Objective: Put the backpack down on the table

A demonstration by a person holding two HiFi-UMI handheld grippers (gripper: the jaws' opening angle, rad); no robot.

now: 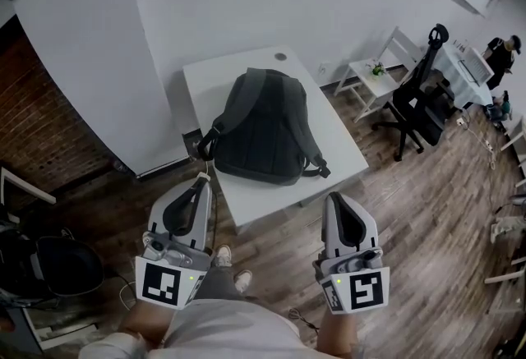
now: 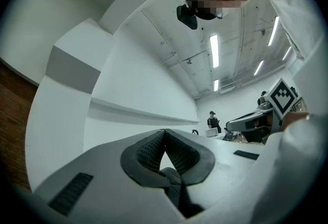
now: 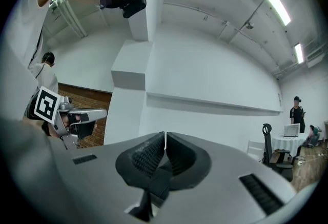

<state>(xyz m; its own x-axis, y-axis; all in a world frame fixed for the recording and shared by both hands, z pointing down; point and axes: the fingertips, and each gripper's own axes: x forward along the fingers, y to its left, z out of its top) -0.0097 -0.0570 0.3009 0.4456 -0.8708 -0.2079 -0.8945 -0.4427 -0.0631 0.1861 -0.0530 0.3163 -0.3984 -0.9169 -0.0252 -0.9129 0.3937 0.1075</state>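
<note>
Wood flooring (image 1: pixel 427 218) ran under the white table (image 1: pixel 255 205) in front of us. The dark backpack (image 1: pixel 263 123) lay flat on the tabletop, with a strap trailing toward the near right edge. A black office chair (image 1: pixel 415 107) stood well apart at the right. We held both tools short of the table, clear of the bag. The left gripper (image 1: pixel 203 178) had its jaws pressed together on nothing, and the right gripper (image 1: pixel 333 198) likewise.
</note>
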